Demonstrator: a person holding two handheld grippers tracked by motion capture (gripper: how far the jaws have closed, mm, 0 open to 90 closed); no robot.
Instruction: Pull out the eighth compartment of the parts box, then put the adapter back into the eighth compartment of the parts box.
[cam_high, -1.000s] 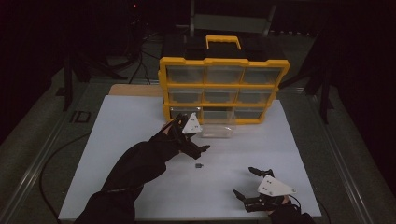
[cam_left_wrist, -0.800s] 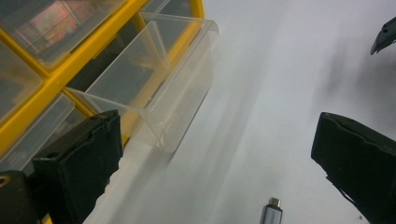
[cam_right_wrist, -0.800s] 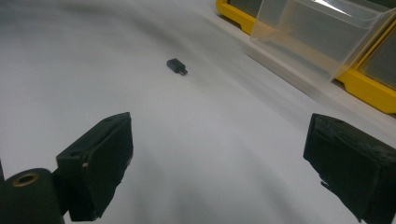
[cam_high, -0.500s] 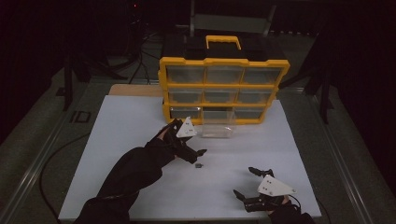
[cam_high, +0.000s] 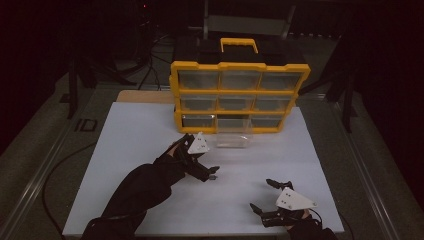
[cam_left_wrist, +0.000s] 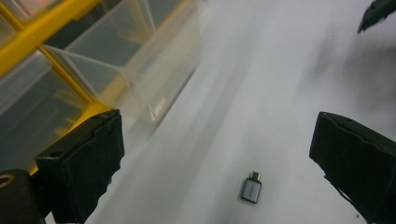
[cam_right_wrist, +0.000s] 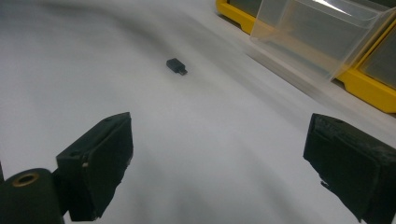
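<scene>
Left gripper (cam_high: 209, 172), high view: over the last second it has drawn back from the foot of the yellow organiser (cam_high: 239, 90) toward the person's side and dropped lower over the white table (cam_high: 125, 150). Jaws spread wide, nothing between them; in the left gripper view the small grey adapter (cam_left_wrist: 251, 190) lies flat on the table inside the gap, nearer the right-hand jaw, touching neither. In the high view the adapter sits just at the jaw tips, partly masked by them. Judgement: the shift reads as an approach for a pick, with the grip not yet made; closing should follow once the jaws straddle the piece squarely. Centre: the clear drawer (cam_high: 234, 134) stands pulled out of the bottom row of the organiser, open and apparently empty, a short way beyond the adapter; likely destination, though that is inference. Right: the right gripper (cam_high: 264, 197) has not moved across the three high frames; it rests low near the table's front edge, well apart from the adapter, jaws spread and empty. Writing: no brand, label or lettering legible on the organiser, drawer fronts or adapter; the light is dim.
</scene>
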